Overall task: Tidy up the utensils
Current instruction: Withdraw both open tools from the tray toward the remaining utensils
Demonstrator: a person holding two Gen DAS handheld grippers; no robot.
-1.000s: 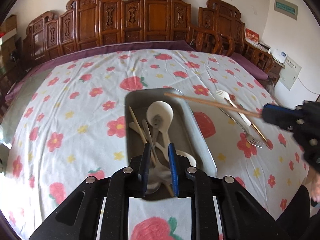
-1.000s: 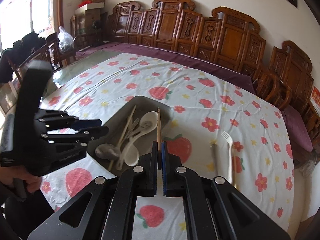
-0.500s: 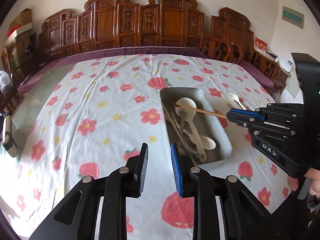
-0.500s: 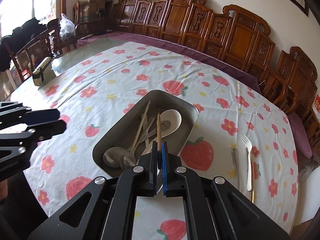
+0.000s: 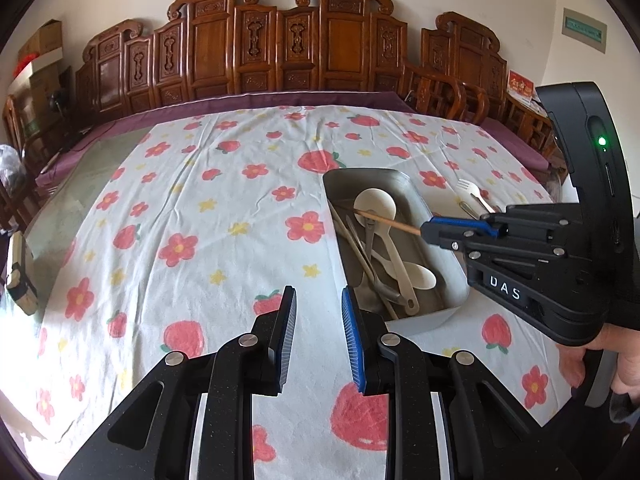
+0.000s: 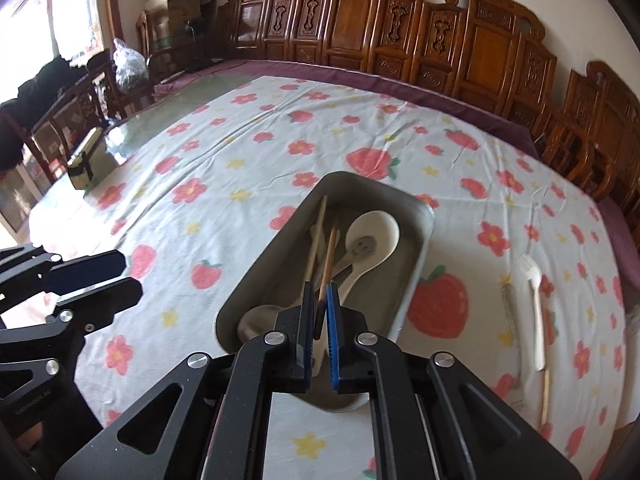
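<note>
Over the grey tray (image 6: 420, 236), right gripper (image 6: 320, 308) pinching a wooden chopstick (image 6: 329, 256), tip low among the spoons (image 6: 372, 236). Left gripper (image 5: 318, 320) spread, holding nothing, off to the side above the cloth. Could let go too soon and roll the stick onto the rim or out. Could knock the spoons. White fork (image 6: 534, 304) and other pieces waiting on the tablecloth (image 6: 224, 168).

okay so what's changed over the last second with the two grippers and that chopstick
The right gripper carried the chopstick down over the metal tray, still between its fingers. The left gripper drew back from above the tray, empty. The spoons in the tray and the white fork on the cloth stayed put.
</note>
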